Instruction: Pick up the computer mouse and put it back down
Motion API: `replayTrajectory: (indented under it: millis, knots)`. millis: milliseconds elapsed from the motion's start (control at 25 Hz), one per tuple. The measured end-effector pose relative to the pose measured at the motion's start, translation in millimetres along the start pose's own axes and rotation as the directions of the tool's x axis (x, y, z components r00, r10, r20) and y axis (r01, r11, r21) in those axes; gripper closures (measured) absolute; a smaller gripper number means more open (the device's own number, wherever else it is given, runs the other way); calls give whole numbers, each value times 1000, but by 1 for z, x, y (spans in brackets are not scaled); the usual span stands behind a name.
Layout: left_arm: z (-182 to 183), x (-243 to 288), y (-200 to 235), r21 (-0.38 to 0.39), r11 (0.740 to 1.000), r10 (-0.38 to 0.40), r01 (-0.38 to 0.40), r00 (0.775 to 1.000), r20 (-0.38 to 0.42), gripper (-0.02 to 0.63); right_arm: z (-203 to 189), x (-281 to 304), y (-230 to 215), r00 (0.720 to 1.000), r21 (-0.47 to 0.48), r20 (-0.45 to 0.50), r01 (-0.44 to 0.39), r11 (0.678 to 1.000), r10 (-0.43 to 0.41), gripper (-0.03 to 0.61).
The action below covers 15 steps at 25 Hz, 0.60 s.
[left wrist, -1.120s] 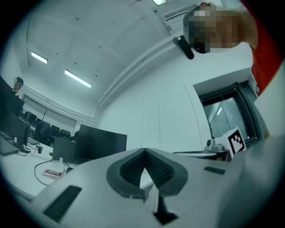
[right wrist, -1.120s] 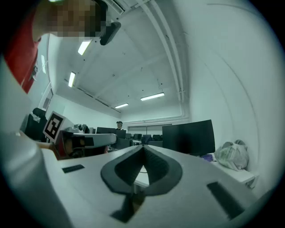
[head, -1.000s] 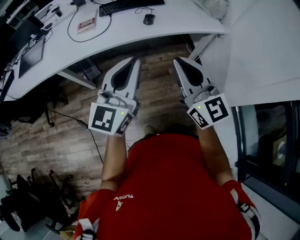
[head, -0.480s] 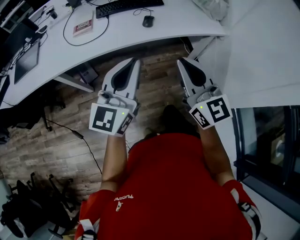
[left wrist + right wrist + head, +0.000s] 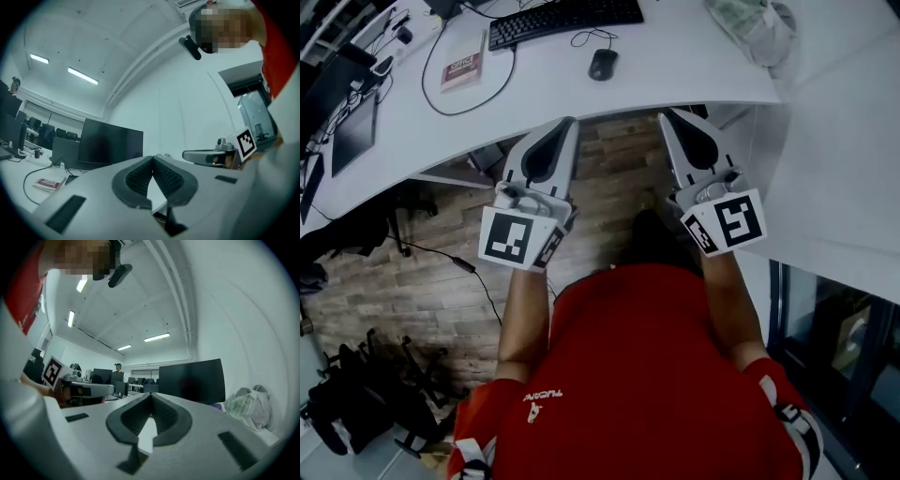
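A black computer mouse lies on the white desk, its cord running up to a black keyboard. My left gripper is shut and empty, its tips at the desk's near edge, below and left of the mouse. In the left gripper view the left gripper shows its pads meeting. My right gripper is also shut and empty, at the desk edge below and right of the mouse. The right gripper shows closed pads in its own view. Neither gripper view shows the mouse.
A red-and-white booklet and a looping cable lie left of the keyboard. A crumpled bag sits at the desk's right. A dark tablet lies far left. Dark monitors stand behind. Wood floor and chair bases lie below.
Both grippers have come forward to the desk edge, and the desk with the mouse now sits closer and lower in the head view. The jaws stayed shut.
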<state>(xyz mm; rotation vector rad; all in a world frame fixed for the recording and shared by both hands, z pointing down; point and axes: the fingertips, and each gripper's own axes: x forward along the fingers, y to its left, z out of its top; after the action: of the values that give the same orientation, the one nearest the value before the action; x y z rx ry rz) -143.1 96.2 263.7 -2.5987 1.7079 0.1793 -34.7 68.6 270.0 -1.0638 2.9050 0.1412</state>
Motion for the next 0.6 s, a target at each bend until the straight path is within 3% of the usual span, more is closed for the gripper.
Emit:
replayTrajectory:
  millis: [320,600]
  knots:
    - [-41,108,23,14,997,77,-76,994,-81,603,-21,53,-104,998,45,-8,-68,997,69,575]
    - [-73,177,50,12,985,174,-174,975,-137,601,-44,93,-157,984,62,-33,-170,983,172,575]
